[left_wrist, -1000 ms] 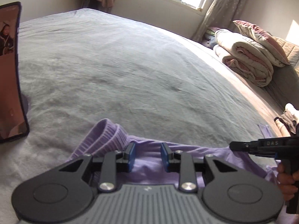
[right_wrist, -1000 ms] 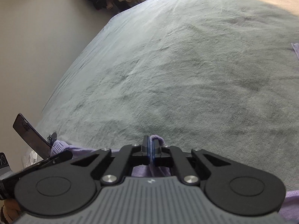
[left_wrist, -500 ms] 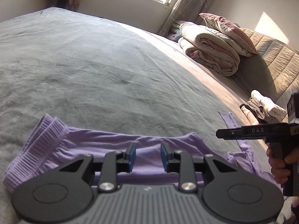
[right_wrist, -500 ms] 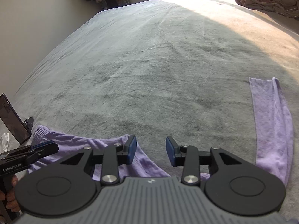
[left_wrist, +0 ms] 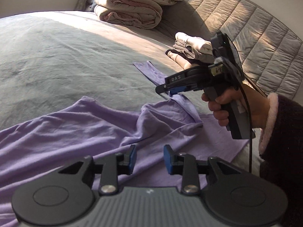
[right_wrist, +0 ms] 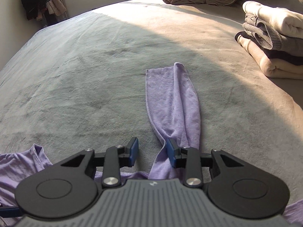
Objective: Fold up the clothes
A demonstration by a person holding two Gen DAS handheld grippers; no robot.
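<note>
A crumpled purple long-sleeved garment (left_wrist: pixel 85 128) lies on the grey bed (left_wrist: pixel 56 56). My left gripper (left_wrist: pixel 148 158) hovers open over its body, with nothing pinched between the blue pads. One purple sleeve (right_wrist: pixel 170 98) stretches away across the bed in the right wrist view. My right gripper (right_wrist: pixel 151 151) sits at that sleeve's near end with its jaws closing. The fabric's edge brushes the right pad and bare blanket shows in the gap. From the left wrist view the right gripper (left_wrist: pixel 166 90) shows side-on, held by a hand (left_wrist: pixel 221 106) just above the sleeve.
A stack of folded clothes (right_wrist: pixel 274 37) sits at the right of the bed, near a quilted headboard (left_wrist: pixel 255 37). A rolled quilt (left_wrist: pixel 128 5) lies at the far end. Dark clothes (right_wrist: pixel 37 0) hang by the window at far left.
My right gripper let go of the purple fabric it pinched and moved right to the sleeve. The left view swung right, away from the phone, toward the headboard.
</note>
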